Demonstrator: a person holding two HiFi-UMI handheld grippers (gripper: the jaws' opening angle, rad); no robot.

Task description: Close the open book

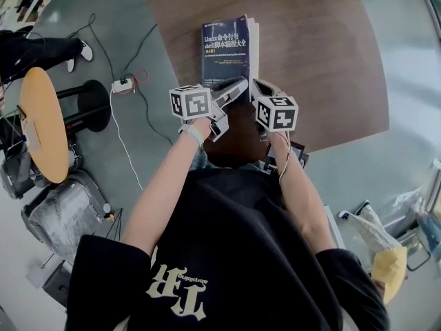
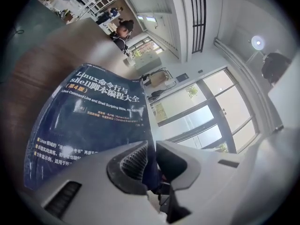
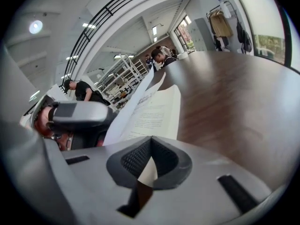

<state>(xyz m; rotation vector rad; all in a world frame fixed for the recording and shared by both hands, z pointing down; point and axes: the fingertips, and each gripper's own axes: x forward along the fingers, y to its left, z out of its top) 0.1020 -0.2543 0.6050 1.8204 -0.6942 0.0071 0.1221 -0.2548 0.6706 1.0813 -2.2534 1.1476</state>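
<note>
Closest to the lens, a black T-shirt fills the bottom of the head view, with the cream letters "TR" lying upside down across it. Above it two bare forearms extend to mid-frame, each hand carrying a grey claw topped by a black-and-white marker cube. The left claw and the right claw sit side by side at the lower edge of the thick dark blue paperback book. That book lies on the brown wood-grain bench at upper centre, front cover facing up and the white page block showing along its right side.

In the left gripper view the glossy cover fills the left half of the frame. Its white title reads "Linux命令行与shell脚本编程大全", with "(第4版)" in yellow beneath and a smaller line, "Linux Command Line and Shell Scripting Bible, 4th Edition". The finer print lower down is too small to read. The left claw's jaws stand slightly apart, with the cover's edge in the narrow gap between them and no firm pinch visible.

In the right gripper view the right claw's jaws are closed tip to tip on a white printed page, whose corner shows between the ribbed pads. More loose pages rise beyond them, above the bench.

At the left of the head view, on the grey floor, stand a small round tan table, a black stool and a white power strip with cables.
</note>
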